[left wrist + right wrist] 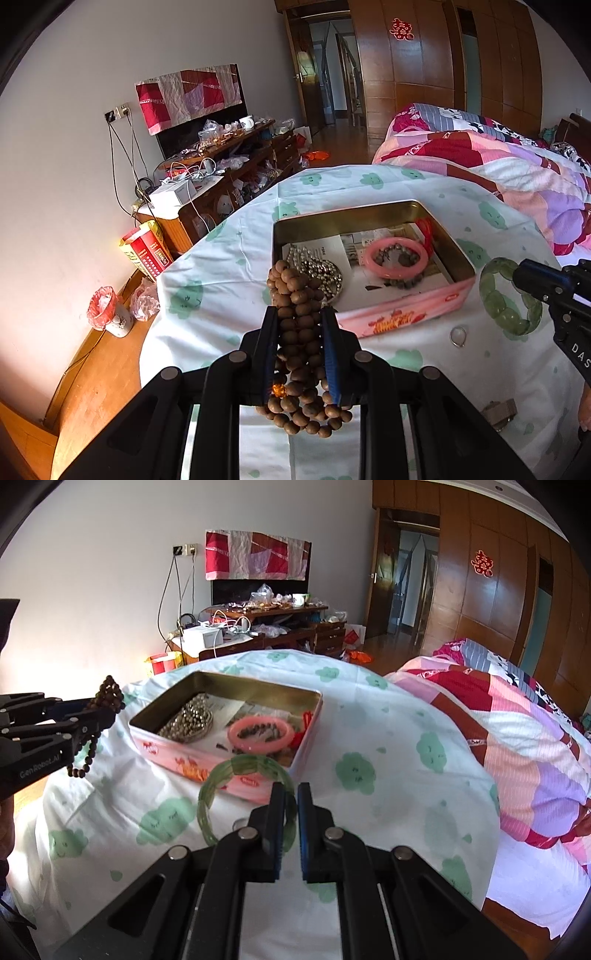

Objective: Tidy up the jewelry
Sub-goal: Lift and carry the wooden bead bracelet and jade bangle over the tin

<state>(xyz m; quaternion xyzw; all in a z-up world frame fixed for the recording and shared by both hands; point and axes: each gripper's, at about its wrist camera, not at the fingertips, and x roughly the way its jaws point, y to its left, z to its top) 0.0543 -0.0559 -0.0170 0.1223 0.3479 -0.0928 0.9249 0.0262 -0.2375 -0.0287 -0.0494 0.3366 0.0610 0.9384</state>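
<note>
My left gripper is shut on a bunched string of brown wooden beads, whose loops hang below the fingers. It hovers just in front of an open pink tin on the cloud-print cloth. The tin holds a silver bead chain, a pink bangle around a dark bead bracelet, and red cord. My right gripper is shut on a green stone bracelet, lifted off the cloth by the tin's near right corner. A small ring lies on the cloth.
A quilted bed runs along the right. Behind the table stands a cluttered low cabinet with cables and a covered screen. A bin and a red box sit on the wooden floor at left. A grey strap lies near me.
</note>
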